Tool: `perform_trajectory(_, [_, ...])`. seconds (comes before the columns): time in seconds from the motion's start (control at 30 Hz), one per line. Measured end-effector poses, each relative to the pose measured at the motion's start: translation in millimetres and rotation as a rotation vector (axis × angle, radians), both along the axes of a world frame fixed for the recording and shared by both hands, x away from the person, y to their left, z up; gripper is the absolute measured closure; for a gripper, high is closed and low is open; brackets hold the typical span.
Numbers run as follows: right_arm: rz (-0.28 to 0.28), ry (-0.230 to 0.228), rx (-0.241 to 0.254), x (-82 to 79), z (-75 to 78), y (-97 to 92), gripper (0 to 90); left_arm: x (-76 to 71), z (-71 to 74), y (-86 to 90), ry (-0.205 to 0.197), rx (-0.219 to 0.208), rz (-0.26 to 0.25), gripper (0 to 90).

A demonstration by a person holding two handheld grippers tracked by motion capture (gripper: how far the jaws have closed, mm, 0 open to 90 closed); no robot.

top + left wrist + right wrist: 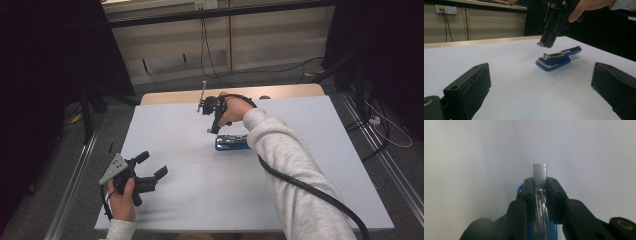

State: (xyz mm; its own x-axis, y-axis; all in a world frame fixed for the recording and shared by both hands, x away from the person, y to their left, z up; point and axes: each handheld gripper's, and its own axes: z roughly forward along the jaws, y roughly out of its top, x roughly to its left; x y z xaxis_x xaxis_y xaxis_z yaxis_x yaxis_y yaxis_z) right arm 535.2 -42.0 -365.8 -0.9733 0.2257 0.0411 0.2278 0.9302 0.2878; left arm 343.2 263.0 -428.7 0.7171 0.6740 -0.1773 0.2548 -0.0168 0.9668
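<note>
A blue stapler (231,142) lies on the white table top (190,190) right of the middle, its metal channel (554,56) facing up. Just above its near-left end hangs my right gripper (212,130), pointing down and shut on a short silver strip of staples (540,173). In the right gripper view the stapler (551,231) sits directly beneath the jaws. The staple strip (540,44) hangs a little above the stapler (556,61), not touching it. My left gripper (152,165) rests near the table's front left corner, open and empty, facing the stapler from a distance.
The right gripper's thick black cable (310,187) trails over the table's right half. A wooden strip (170,96) borders the table's far edge. Dark curtains stand on both sides, and floor rails (75,185) run along the table.
</note>
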Motion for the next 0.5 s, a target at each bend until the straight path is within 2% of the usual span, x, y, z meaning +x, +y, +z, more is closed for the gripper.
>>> perform_trajectory(0.2, [0.009,0.001,0.002,-0.2,-0.6,-1.3,79.1,-0.1,0.0,0.0,0.000,-0.001,0.000,2.6])
perform_trajectory(0.27, [0.003,0.002,0.001,-0.3,-0.9,-1.6,79.1,0.3,0.1,1.2,-0.004,0.013,0.002,2.6])
perform_trajectory(0.33, [0.001,0.000,0.004,-0.3,-0.8,-1.7,79.1,-0.2,0.3,0.9,0.000,-0.002,0.006,2.6])
perform_trajectory(0.5, [0.004,0.002,0.000,-1.4,-0.1,-1.3,79.1,-0.7,0.1,0.2,0.004,-0.008,0.010,2.6])
